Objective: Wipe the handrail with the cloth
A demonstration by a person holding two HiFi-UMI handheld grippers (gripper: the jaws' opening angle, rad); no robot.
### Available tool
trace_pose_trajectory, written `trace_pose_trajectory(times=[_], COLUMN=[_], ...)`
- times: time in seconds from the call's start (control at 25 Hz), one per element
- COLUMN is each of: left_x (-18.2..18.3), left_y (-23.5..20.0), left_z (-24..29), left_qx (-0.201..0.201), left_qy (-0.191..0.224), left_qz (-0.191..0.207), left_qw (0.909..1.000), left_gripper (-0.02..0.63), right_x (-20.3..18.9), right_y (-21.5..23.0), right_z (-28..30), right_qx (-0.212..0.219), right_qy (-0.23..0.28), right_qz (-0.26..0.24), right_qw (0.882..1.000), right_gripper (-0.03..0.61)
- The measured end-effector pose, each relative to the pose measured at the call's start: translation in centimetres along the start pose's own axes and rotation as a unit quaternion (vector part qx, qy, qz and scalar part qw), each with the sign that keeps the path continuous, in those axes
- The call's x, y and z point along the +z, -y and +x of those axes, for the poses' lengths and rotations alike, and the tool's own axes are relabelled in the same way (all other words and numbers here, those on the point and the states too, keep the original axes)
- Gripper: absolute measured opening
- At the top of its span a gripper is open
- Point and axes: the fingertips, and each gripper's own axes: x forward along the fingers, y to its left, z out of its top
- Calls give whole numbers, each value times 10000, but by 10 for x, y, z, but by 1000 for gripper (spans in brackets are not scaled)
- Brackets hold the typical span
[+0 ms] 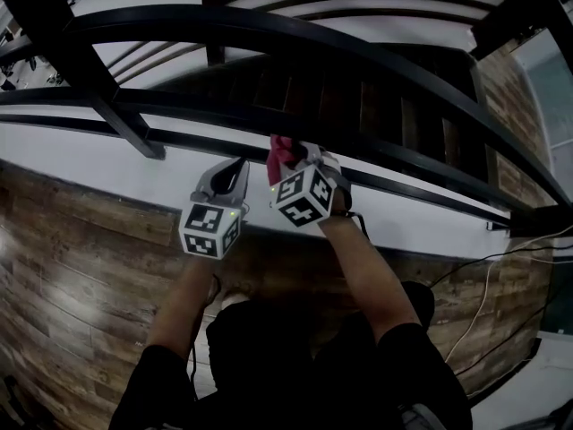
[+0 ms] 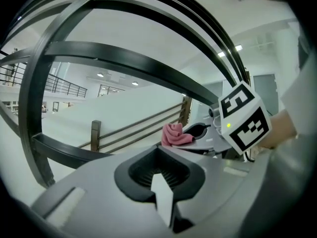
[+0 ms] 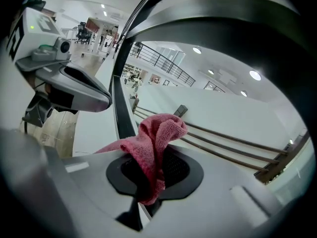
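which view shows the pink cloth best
The right gripper view: the cloth fills the centre, bunched and clamped by the right gripper. The head view shows only a small tuft near the handrail; the left gripper view shows a small distant bunch.

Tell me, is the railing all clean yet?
Not yet, it seems. The pink cloth is already clamped in the right hand-held gripper and raised beside the handrail. The left hand-held gripper is shut, empty. Wiping looks left to do; no cleaned stretch shows.
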Motion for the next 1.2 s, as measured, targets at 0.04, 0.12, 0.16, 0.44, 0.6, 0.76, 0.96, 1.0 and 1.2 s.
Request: trace_pose_trajectory(times=[0.04,0.12,0.16,0.44,0.6,0.76,0.96,1.0,1.2], left_x=[0,-2,-3,-2,-4,-5,-6,-6,-5], left_y=[3,9,12,30,41,60,88,94,124], left_z=[2,5,7,18,25,34,50,53,66], left_qx=[-40,-109,-133,-262,-288,-312,-314,-307,-518], left_qy=[-11,-45,-64,-138,-234,-330,-321,-326,-421], left_qz=[21,51,55,280,396,529,670,696,785], left_qw=[10000,9999,9999,9992,9985,9976,9967,9966,9947], left_gripper=[-2,-2,-2,-2,-2,-2,-2,-2,-2], right_x=[-2,-7,-9,-31,-49,-64,-86,-91,-117], right_y=[1,3,4,14,25,34,48,50,64], right_z=[-1,-4,-6,-17,-26,-33,-45,-47,-60], right_qx=[-4,-14,-23,-39,-73,-30,21,37,17], right_qy=[-18,-61,-78,-194,-82,-83,-31,-20,3], right_qz=[-30,-116,-156,-620,-440,-537,-586,-605,-815], right_qw=[10000,9999,9998,9979,9990,9985,9983,9982,9967], right_gripper=[46,46,46,46,46,46,46,46,46])
